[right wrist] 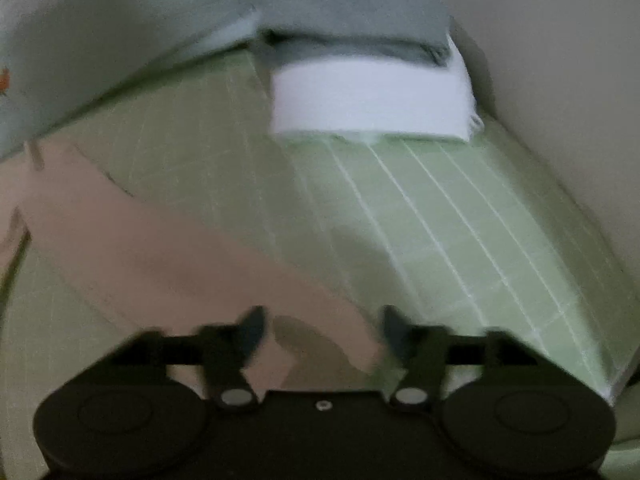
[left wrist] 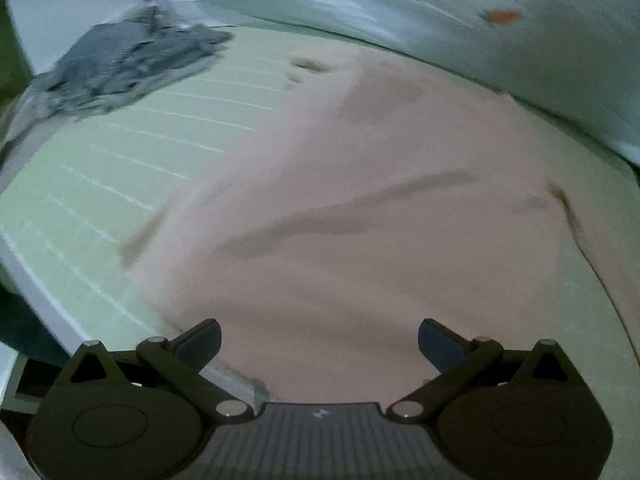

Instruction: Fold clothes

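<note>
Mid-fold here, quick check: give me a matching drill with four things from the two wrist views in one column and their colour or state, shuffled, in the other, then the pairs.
Things:
1. garment under the left gripper
2. mat
3. lower folded item in the stack at the mat's far end
4. right gripper

Colour or state:
A. white
B. open, over the pink cloth's edge
C. pink, spread out with creases
D. pale green with white grid lines

Pairs: 1-C, 2-D, 3-A, 4-B
</note>
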